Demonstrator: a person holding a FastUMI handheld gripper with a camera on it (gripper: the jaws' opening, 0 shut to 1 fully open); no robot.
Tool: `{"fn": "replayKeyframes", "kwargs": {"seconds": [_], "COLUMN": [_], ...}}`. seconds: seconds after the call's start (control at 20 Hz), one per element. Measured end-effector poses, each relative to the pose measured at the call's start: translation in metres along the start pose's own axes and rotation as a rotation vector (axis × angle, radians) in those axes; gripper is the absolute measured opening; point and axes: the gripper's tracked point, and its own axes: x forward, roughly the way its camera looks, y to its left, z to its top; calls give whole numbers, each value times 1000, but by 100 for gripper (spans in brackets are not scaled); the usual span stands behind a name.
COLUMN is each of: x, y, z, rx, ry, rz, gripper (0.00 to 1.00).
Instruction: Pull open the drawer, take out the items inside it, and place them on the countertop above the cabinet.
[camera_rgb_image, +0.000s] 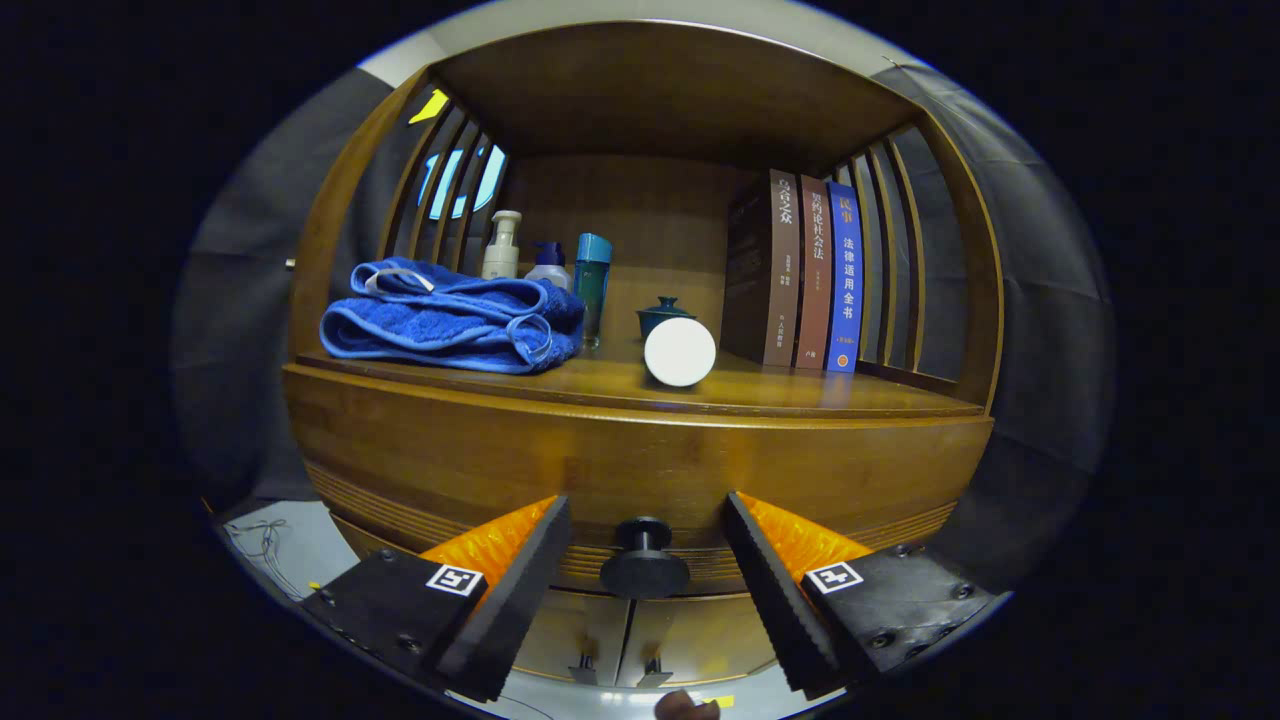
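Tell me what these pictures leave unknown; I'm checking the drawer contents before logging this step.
- Drawer contents: gripper view, hidden behind the shut drawer front.
- Items behind the blue towel: lower parts of the bottles are covered by it.
- The claw is open either side of the drawer knob; finger contact can't be judged.

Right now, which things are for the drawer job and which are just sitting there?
For the job:
- knob, between the open fingers, untouched
- drawer, shut
- countertop
- gripper

Just sitting on the countertop:
- blue towel
- bottles
- little lidded cup
- white roll
- books
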Motion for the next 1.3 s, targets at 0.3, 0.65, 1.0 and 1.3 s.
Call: {"fn": "replayKeyframes", "kwargs": {"seconds": [0.3, 0.65, 1.0, 1.3], "x": [-17, -70, -120, -156], "y": [-1, 12, 9, -11], "z": [25, 107, 172, 216], "rx": [32, -24, 37, 45], "ry": [-44, -185, -242, -280], "rz": [15, 52, 96, 75], "gripper": [99, 99, 99, 99]}}
